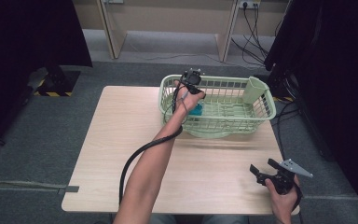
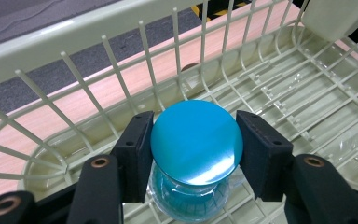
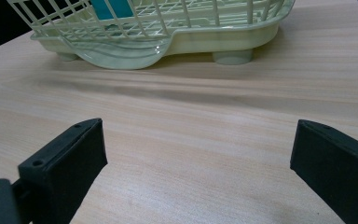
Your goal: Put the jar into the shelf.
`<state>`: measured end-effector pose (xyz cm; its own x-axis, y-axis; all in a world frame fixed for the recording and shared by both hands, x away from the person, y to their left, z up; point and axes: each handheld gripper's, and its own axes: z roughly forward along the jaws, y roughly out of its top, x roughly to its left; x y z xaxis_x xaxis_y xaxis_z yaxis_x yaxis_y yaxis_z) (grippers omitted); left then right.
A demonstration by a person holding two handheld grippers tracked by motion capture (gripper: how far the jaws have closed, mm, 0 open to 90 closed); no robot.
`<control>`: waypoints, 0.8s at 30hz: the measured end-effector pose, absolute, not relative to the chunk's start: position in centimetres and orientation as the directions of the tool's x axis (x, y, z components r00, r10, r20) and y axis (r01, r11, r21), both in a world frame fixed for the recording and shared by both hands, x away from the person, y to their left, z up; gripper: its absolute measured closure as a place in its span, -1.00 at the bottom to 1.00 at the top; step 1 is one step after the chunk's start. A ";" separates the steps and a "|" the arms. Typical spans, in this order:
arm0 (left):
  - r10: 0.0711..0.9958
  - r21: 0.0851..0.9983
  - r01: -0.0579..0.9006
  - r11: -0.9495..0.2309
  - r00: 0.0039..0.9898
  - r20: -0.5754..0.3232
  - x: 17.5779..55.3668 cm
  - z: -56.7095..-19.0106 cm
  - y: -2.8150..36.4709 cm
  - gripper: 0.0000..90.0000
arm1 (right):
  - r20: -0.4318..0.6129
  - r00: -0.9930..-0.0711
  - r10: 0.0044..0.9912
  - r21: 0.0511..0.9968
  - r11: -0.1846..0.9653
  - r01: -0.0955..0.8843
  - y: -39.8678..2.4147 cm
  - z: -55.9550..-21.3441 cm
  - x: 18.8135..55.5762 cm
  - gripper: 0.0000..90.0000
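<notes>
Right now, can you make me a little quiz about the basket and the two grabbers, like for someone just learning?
1. True or false: the left gripper has its jaws on either side of the blue cup.
2. Where is the blue cup? A) on the bare table B) inside the green basket C) on the floor
3. Fill in: the right gripper has its jaws wide ____ above the wooden table.

Key: 1 true; 2 B; 3 open.
</notes>
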<state>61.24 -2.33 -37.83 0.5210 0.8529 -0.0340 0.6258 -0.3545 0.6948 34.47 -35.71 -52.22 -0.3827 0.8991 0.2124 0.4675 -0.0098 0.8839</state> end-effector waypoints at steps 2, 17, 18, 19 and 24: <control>0.852 0.690 0.627 -0.361 0.523 -0.030 61.3 -37.9 -2.3 0.06 | 0.213 -0.383 0.899 0.884 -0.010 0.468 -35.7 -52.2 34.5 -0.92; 0.854 0.674 0.642 -0.367 0.519 -0.030 61.4 -38.0 -2.4 0.05 | 0.211 -0.384 0.899 0.884 -0.008 0.467 -35.7 -52.2 34.5 -0.92; 0.854 0.674 0.642 -0.367 0.519 -0.030 61.4 -38.0 -2.4 0.04 | 0.211 -0.384 0.899 0.884 -0.008 0.467 -35.7 -52.2 34.5 -0.92; 0.854 0.674 0.642 -0.367 0.519 -0.030 61.4 -38.0 -2.4 0.04 | 0.213 -0.383 0.899 0.884 -0.010 0.468 -35.7 -52.2 34.5 -0.92; 0.853 0.677 0.638 -0.368 0.522 -0.028 61.4 -38.0 -2.4 -0.03 | 0.212 -0.384 0.899 0.883 -0.008 0.469 -35.7 -52.2 34.5 -0.92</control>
